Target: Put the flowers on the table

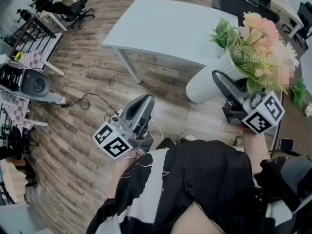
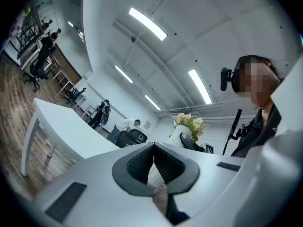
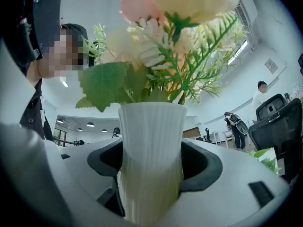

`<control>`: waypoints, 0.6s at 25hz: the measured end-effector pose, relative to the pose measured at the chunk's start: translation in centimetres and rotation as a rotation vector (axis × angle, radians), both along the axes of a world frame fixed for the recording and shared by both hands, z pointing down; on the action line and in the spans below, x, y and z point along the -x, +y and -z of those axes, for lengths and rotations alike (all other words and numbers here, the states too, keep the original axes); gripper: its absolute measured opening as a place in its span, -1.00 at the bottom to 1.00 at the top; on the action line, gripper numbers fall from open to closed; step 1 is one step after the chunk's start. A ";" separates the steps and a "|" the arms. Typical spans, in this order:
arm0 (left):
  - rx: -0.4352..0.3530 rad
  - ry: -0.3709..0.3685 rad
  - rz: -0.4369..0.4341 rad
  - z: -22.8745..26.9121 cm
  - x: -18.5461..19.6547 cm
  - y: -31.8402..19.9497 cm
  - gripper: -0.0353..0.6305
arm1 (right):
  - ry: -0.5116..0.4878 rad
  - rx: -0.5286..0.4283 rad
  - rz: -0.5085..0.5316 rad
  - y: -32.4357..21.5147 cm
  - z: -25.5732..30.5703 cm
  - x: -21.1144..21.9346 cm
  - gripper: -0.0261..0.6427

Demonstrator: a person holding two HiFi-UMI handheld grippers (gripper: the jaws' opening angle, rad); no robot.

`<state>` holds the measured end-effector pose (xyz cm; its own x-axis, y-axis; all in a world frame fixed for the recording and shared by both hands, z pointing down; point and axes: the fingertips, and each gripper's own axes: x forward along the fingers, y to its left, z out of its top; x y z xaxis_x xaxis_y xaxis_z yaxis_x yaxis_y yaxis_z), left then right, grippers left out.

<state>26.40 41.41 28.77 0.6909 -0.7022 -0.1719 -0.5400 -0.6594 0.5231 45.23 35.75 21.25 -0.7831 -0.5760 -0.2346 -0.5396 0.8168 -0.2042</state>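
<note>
Clamping one white vase (image 1: 204, 84) of flowers (image 1: 261, 33), right tongs (image 3: 151, 150); left tongs (image 2: 154, 162) closed

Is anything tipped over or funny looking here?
Yes: the white vase of flowers leans sideways in the air near the table, standing on nothing. The right gripper clamps it, so it's held, not fallen.

My head view sits high, looks steeply down: floor (image 1: 87, 145), table (image 1: 165, 28) far ahead. My left gripper view sits low, tilts up at ceiling lights (image 2: 147, 23); vase (image 2: 176, 135) small, far off. My right gripper view looks up too, vase very near, fills middle. All three share vase; head and left share table
</note>
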 end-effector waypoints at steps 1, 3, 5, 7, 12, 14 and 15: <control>0.000 -0.002 -0.003 0.2 -0.1 0.0 -0.85 | 0.003 0.002 0.003 0.0 0.1 0.0 0.13; 0.001 -0.004 -0.008 0.4 -0.5 0.0 -0.85 | 0.006 0.003 0.009 0.0 0.3 -0.1 0.13; 0.000 -0.004 -0.006 0.6 -0.8 0.1 -0.85 | 0.003 0.003 0.013 0.0 0.5 -0.5 0.13; -0.005 -0.007 0.002 0.8 -0.8 0.3 -0.85 | -0.003 0.004 0.020 0.1 0.6 -0.5 0.13; -0.013 -0.014 0.026 0.9 -0.1 0.5 -0.85 | 0.001 -0.002 0.040 -0.2 0.7 0.0 0.13; -0.013 -0.020 0.032 0.8 0.1 0.5 -0.85 | -0.004 0.003 0.040 -0.6 0.7 0.2 0.13; -0.013 -0.022 0.037 0.7 0.3 0.5 -0.85 | -0.009 0.003 0.038 -0.7 0.9 0.4 0.13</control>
<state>26.13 41.93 28.06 0.6684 -0.7250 -0.1662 -0.5751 -0.6455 0.5027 44.87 35.01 20.32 -0.8023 -0.5464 -0.2402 -0.5059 0.8361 -0.2119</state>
